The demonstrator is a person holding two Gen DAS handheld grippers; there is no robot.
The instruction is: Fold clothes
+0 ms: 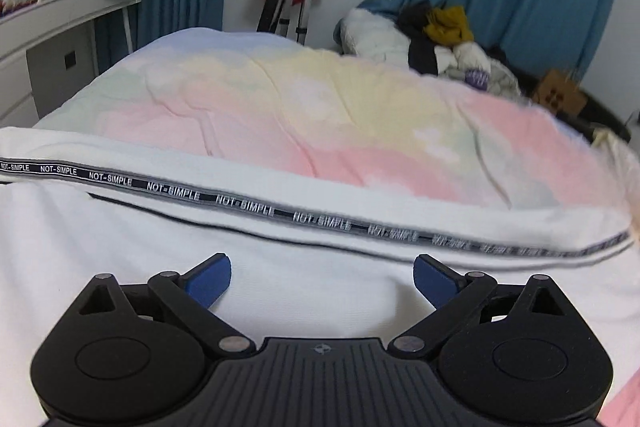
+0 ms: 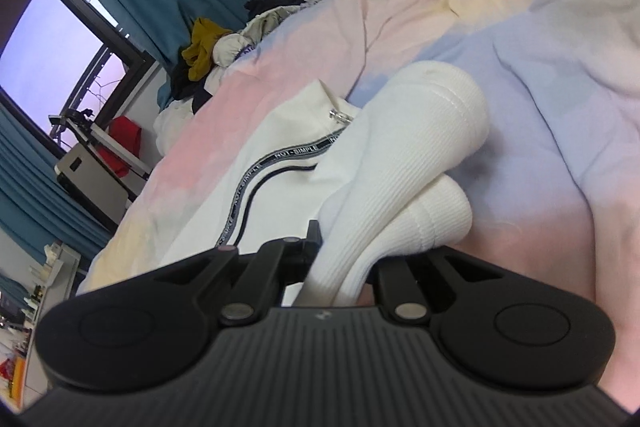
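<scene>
Now right gripper (image 2: 340, 267) pinching ribbed cuff (image 2: 400, 187) of white top (image 1: 120, 259) on bed (image 1: 320, 107); left gripper (image 1: 322, 281) spread, empty. Risk: cuff probably slips, grip looks shallow.

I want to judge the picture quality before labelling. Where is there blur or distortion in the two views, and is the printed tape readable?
Left wrist view: the tape reads sharply at left and smears toward the right edge; the bed bows from fisheye. Right wrist view: tilted frame, soft focus, the cuffs near the right gripper fairly clear, the window washed out.
</scene>
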